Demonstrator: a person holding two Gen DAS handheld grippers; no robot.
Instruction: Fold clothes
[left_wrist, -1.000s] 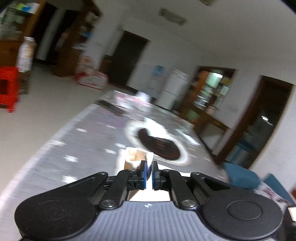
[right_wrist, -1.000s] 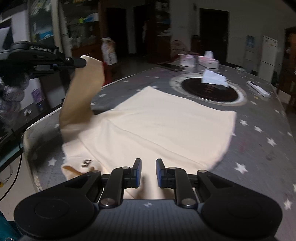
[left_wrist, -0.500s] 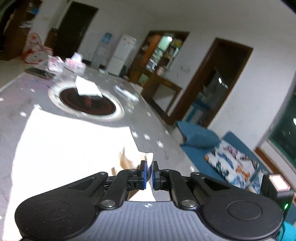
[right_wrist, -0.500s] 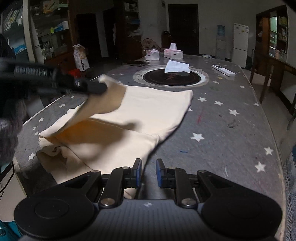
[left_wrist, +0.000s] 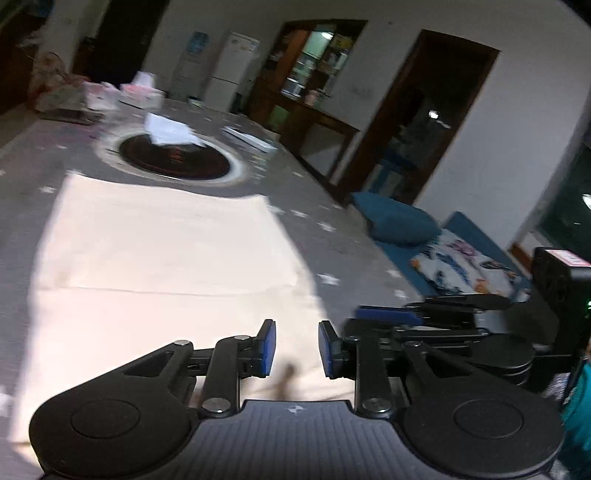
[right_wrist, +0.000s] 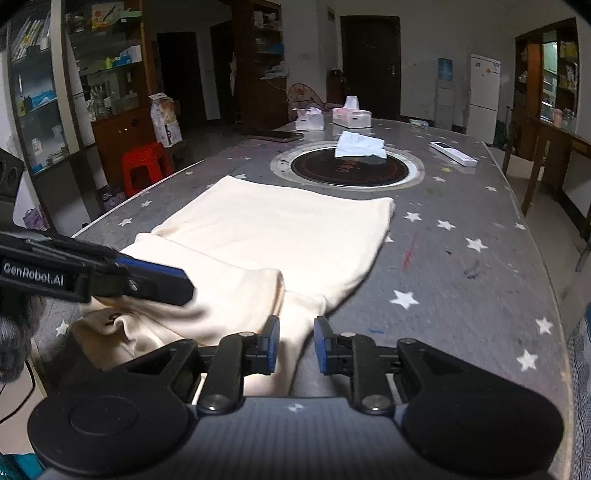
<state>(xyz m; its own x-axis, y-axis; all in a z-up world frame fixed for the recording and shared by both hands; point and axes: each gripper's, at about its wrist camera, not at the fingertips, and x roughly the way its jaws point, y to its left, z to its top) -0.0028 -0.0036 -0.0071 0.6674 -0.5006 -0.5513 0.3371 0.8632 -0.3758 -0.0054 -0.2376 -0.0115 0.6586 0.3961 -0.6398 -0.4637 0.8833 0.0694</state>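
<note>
A cream garment (right_wrist: 280, 236) is laid flat on the near half of a grey, star-printed table (right_wrist: 461, 236), its far edge just short of the round dark inset (right_wrist: 349, 168) at the table's middle. A fold has been laid over at the near side, so that a doubled band of cloth runs across the garment, with a rumpled corner showing a small dark mark at the near left edge. The left gripper (left_wrist: 293, 349) is held low over the near part of the cloth; its jaws are opening, and nothing is seen clamped between the blue pads, only cloth lying beneath the gap. The right gripper (right_wrist: 294, 345) is held over the garment's near right corner; its jaws are also opening slightly, with a narrow gap and no cloth pinched between the pads. A white folded cloth (right_wrist: 360, 144) is seen on the inset, with tissue boxes (right_wrist: 351, 115) and a remote (right_wrist: 453, 153) lying farther off.
</note>
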